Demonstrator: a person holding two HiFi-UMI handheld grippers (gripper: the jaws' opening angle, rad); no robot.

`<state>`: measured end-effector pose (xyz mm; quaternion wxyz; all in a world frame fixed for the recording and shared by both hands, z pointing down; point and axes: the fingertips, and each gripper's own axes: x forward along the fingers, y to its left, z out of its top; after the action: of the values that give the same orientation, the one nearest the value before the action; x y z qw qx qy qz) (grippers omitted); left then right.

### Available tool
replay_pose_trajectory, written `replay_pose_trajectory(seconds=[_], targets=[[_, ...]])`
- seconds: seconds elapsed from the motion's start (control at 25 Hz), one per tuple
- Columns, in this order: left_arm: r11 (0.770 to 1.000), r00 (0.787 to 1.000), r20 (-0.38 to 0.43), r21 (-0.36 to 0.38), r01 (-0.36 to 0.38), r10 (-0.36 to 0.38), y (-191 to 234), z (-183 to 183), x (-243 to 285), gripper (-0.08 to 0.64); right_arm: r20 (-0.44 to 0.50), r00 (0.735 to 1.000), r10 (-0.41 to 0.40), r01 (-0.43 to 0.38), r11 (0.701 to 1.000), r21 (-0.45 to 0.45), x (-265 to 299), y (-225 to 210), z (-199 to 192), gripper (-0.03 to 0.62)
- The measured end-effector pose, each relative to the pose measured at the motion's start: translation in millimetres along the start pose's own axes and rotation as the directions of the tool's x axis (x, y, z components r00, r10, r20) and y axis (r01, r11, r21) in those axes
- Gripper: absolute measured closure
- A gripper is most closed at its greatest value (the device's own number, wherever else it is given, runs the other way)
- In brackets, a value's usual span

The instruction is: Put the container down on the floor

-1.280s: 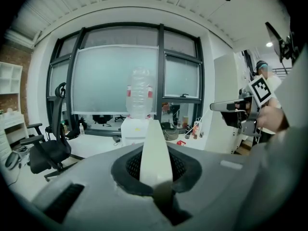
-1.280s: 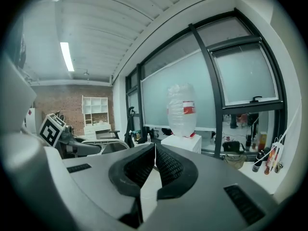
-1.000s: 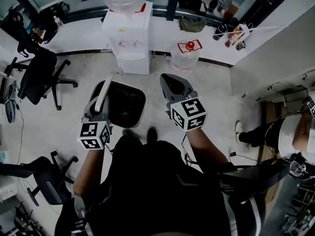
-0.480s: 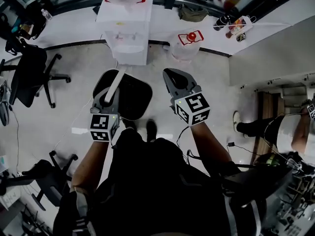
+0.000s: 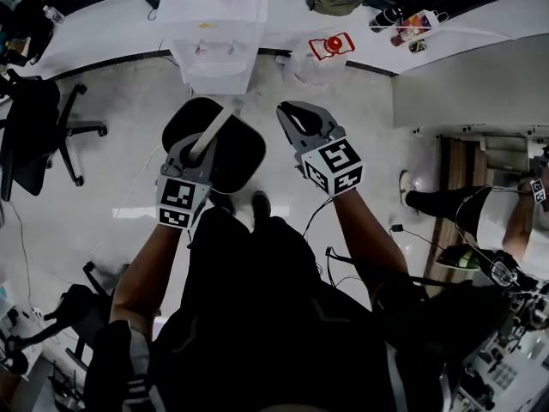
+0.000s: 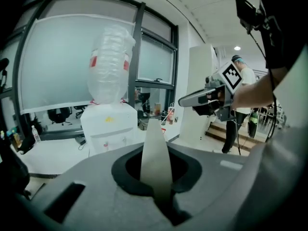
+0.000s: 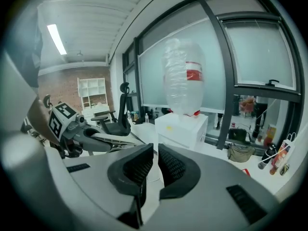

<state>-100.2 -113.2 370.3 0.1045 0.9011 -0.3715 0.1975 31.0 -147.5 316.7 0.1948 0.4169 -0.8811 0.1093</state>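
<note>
The black container (image 5: 242, 157), by now carried nearer the water dispenser (image 5: 210, 33), is held above the floor (image 5: 111, 170) by its pale handle (image 5: 216, 129), on which the left gripper (image 5: 197, 148) is clamped. The right gripper (image 5: 296, 120) is closed on nothing; lowering is judged still pending.

Matt dark plastic container (image 5: 240, 154); glossy floor (image 5: 111, 183)

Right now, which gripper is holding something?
The left gripper: it is shut on the pale handle of the black container. The right gripper is shut too, but it holds nothing.
</note>
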Motion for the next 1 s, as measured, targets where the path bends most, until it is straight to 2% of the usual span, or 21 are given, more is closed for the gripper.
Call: replay_pose_trajectory(seconds=[0.16,0.28,0.32,0.36,0.4,0.48,0.64,0.84,0.92,1.0], targets=[[0.995,0.995,-0.007,0.027,0.100,-0.100,6.0,-12.7,14.4,0.534,-0.056,0.996,0.072,-0.075,0.996,-0.057,27.2,8.7,-16.0,0.581],[0.981,0.983,-0.026,0.074,0.181,-0.179,7.4,-24.5,27.7,0.534,-0.123,0.986,0.114,-0.126,0.987,-0.095,49.4,10.2,-39.0,0.568],[0.975,0.979,-0.034,0.092,0.203,-0.200,5.4,-28.2,32.6,0.534,-0.142,0.979,0.145,-0.161,0.981,-0.105,55.8,12.2,-46.8,0.529],[0.968,0.975,-0.041,0.110,0.224,-0.220,2.2,-31.4,38.0,0.534,-0.157,0.970,0.184,-0.202,0.973,-0.113,61.4,14.7,-54.1,0.457],[0.961,0.969,-0.048,0.128,0.246,-0.242,-1.7,-34.2,44.0,0.534,-0.168,0.960,0.222,-0.244,0.962,-0.124,66.2,16.7,-61.1,0.431],[0.940,0.955,-0.065,0.166,0.298,-0.291,-9.6,-39.5,55.9,0.534,-0.200,0.937,0.287,-0.321,0.932,-0.166,73.5,18.9,-77.2,0.422],[0.896,0.924,-0.109,0.229,0.381,-0.366,-20.6,-54.5,76.7,0.534,-0.303,0.875,0.378,-0.456,0.854,-0.252,85.3,16.9,-117.6,0.414],[0.864,0.885,-0.186,0.206,0.459,-0.426,-37.7,-91.5,101.4,0.534,-0.343,0.818,0.462,-0.550,0.803,-0.230,90.7,11.9,-155.4,0.416],[0.854,0.874,-0.201,0.204,0.479,-0.443,-41.4,-101.1,110.9,0.534,-0.365,0.802,0.473,-0.574,0.778,-0.254,92.3,10.4,-168.8,0.459],[0.837,0.865,-0.226,0.232,0.495,-0.449,-45.2,-111.9,119.7,0.534,-0.388,0.793,0.470,-0.586,0.762,-0.275,92.4,8.3,-181.3,0.471]])
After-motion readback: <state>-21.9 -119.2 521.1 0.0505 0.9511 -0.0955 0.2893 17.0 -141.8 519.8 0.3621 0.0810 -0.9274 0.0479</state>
